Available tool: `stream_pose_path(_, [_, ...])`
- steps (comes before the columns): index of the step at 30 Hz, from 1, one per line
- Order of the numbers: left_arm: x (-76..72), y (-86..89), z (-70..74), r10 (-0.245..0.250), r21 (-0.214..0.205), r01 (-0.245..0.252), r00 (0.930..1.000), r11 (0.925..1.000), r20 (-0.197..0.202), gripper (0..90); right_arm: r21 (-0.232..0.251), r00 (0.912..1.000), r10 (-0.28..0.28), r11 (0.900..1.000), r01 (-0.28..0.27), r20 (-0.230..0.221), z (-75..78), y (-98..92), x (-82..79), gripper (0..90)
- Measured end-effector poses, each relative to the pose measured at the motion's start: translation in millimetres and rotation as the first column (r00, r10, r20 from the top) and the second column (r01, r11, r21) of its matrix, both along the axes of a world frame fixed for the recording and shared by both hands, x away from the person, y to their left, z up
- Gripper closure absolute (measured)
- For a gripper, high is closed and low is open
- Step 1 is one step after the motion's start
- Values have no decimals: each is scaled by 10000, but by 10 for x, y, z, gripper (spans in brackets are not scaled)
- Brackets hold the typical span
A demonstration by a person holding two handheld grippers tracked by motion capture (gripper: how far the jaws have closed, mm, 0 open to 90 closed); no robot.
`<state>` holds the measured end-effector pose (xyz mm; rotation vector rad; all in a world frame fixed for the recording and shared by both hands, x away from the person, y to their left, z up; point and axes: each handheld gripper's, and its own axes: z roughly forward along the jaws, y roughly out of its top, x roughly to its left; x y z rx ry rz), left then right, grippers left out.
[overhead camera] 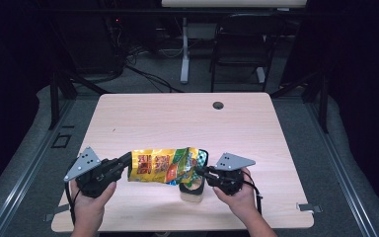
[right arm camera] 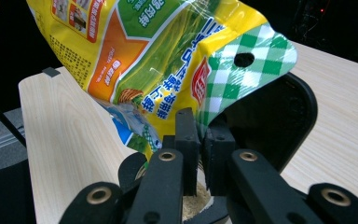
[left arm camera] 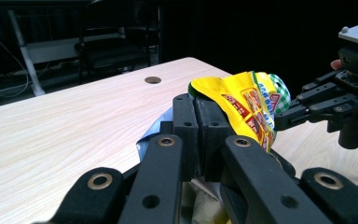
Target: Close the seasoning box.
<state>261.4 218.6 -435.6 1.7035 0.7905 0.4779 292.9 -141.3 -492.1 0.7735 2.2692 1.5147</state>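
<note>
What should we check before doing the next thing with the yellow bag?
1. Left gripper shut on the crinkly yellow plastic snack bag: ok.
2. Right gripper pinching the bag's green-checked end tightly: cannot tell.
3. Checked end above the black oval container: ok.
4. Container upright on the light wooden table: ok.
5. Bag open for pouring: cannot tell.
</note>
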Motion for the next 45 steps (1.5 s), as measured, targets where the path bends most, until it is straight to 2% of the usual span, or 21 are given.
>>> stream_pose_path(10, [-8, 57, -53, 114, -51, -114, 9999, 9999, -91, 881, 10, 9999, 148, 9999, -148, -39, -11, 28, -17, 842])
stream_pose_path(17, [-12, 90, -83, 180, -45, -181, 9997, 9998, -156, 882, 92, 9993, 253, 9996, -251, -269, -42, 30, -15, 843])
stream_pose_path(23, [-21, 122, -121, 222, -94, -224, 9995, 9997, -203, 882, -3, 9991, 278, 9996, -278, -316, -61, 48, -19, 892])
stream_pose_path(32, [-21, 170, -181, 266, -230, -272, 9993, 9994, -271, 883, 41, 9992, 296, 9996, -295, -282, -63, 61, -13, 900])
stream_pose_path(45, [-16, 202, -188, 361, -197, -366, 9989, 9991, -298, 885, -15, 9993, 311, 9995, -311, -200, -49, 98, -23, 900])
